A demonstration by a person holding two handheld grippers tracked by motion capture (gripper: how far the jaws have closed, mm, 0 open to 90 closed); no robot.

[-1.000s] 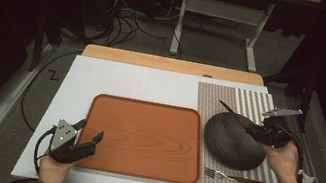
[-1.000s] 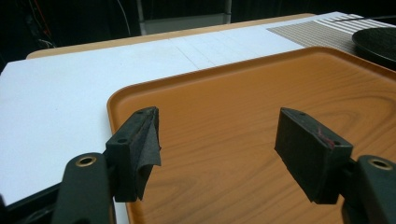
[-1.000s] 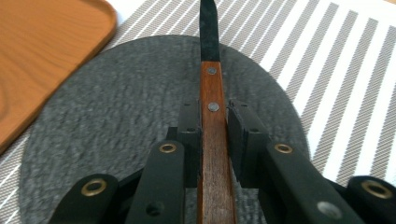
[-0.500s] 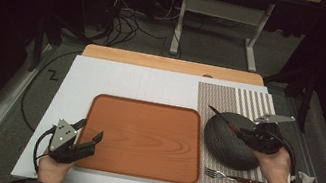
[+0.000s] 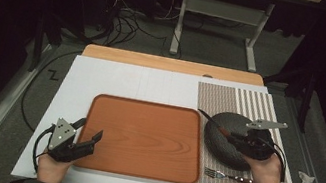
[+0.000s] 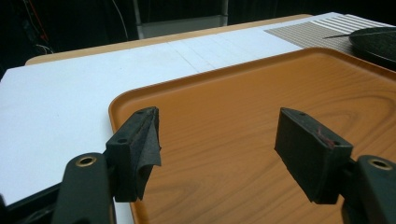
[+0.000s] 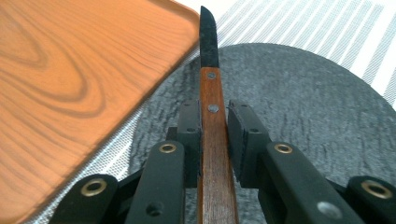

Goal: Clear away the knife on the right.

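Note:
A knife [image 5: 216, 125] with a wooden handle and dark blade is clamped in my right gripper [image 5: 238, 140], blade pointing left toward the tray. It hovers over a dark round slate plate [image 5: 218, 147]. In the right gripper view the knife [image 7: 212, 107] runs straight out between the jaws, above the plate [image 7: 303, 93] and close to the tray corner [image 7: 70, 70]. My left gripper [image 5: 87, 133] rests open at the front left corner of the orange wood-grain tray [image 5: 142, 138]. The left gripper view has its jaws [image 6: 224, 140] spread wide over the bare tray [image 6: 280, 84].
A fork [image 5: 227, 176] lies on the striped placemat [image 5: 230, 103] in front of the plate. Tray and placemat sit on a white board [image 5: 127, 82] over a wooden table. Cables and a desk frame are on the floor beyond.
My right gripper has carried the knife left and toward the person, so it is now over the plate. The left gripper has stayed put.

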